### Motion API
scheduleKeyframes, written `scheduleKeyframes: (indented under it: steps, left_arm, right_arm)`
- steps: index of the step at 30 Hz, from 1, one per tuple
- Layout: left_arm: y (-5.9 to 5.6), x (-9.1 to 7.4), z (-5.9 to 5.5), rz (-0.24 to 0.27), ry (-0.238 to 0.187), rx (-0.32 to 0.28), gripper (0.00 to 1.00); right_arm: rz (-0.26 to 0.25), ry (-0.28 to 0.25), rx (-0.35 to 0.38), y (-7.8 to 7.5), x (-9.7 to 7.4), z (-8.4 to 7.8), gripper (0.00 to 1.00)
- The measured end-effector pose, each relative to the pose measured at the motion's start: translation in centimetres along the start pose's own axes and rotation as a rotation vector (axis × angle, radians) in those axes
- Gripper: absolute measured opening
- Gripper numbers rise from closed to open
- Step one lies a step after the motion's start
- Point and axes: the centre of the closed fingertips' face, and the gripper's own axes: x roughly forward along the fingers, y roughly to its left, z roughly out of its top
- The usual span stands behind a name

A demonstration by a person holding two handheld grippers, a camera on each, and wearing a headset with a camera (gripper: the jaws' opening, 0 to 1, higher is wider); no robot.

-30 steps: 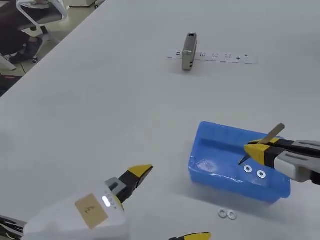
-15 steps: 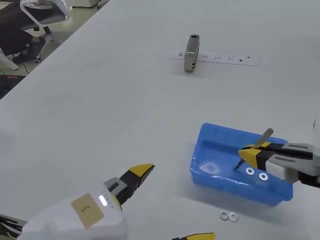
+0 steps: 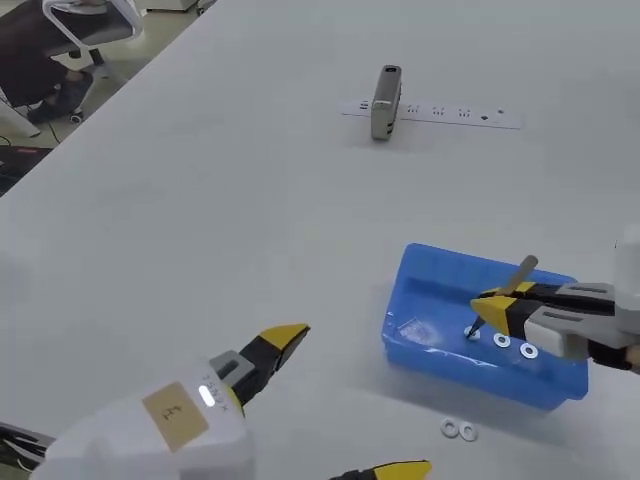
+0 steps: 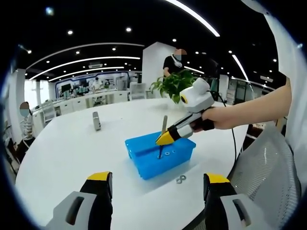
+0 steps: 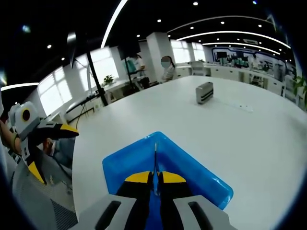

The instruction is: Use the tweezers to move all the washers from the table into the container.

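Since a second ago, the right tongs [image 3: 487,300] have slid a little leftward over the blue bin [image 3: 440,272], and the tweezers [image 3: 520,270] they carry now dip deeper inside it. I see their jaws pinched narrow on the tweezers' shaft. The tip comes down just beside two washers [image 3: 501,341] lying on the bin floor right under these tongs. I cannot tell whether the tip holds anything. The left tongs [image 3: 348,402] hover wide apart with nothing in them, well apart from the bin. Two loose washers [image 3: 458,430] lie touching each other on the table [image 3: 250,200], just outside the bin's near wall, between the two tongs. Well beyond both tongs lie a power strip [image 3: 445,113] and a grey box [image 3: 385,100].
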Motion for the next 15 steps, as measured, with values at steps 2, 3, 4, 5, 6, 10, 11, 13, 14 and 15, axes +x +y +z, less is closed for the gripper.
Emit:
scheduleKeyframes:
  steps: [2, 3, 4, 5, 6, 10, 11, 13, 14, 15]
  left_arm:
    - [-0.01, 0.0, -0.03, 0.0, 0.002, -0.002, 0.78]
    - [-0.01, 0.01, -0.04, 0.0, 0.002, 0.0, 0.78]
    - [-0.01, 0.01, -0.06, 0.001, 0.004, 0.001, 0.78]
    - [-0.02, 0.01, -0.06, 0.0, 0.004, 0.001, 0.78]
    - [-0.02, 0.01, -0.06, 0.0, 0.003, 0.0, 0.78]
    - [0.01, 0.01, -0.12, 0.001, 0.007, 0.002, 0.78]
    - [0.03, 0.01, -0.11, 0.003, 0.006, 0.004, 0.78]
    - [0.05, 0.01, -0.13, 0.003, 0.007, 0.003, 0.78]
    - [0.05, 0.0, -0.12, 0.003, 0.007, 0.004, 0.78]
    - [0.05, 0.0, -0.12, 0.003, 0.007, 0.005, 0.78]
  right_arm:
    - [0.004, 0.001, 0.001, 0.04, 0.0, -0.01, 0.03]
    - [0.005, 0.003, 0.003, 0.04, -0.01, -0.04, 0.03]
    - [0.005, 0.002, 0.003, 0.03, 0.0, -0.02, 0.03]
    - [0.006, 0.002, 0.003, 0.03, 0.0, -0.02, 0.03]
    - [0.005, 0.003, 0.001, 0.04, -0.02, -0.03, 0.03]
    - [0.007, -0.007, 0.01, 0.21, -0.13, 0.11, 0.03]
    - [0.01, -0.01, 0.011, 0.29, -0.16, 0.17, 0.03]
    - [0.013, -0.015, 0.013, 0.4, -0.23, 0.33, 0.03]
    - [0.014, -0.018, 0.014, 0.45, -0.27, 0.43, 0.03]
    - [0.015, -0.021, 0.016, 0.48, -0.3, 0.5, 0.03]
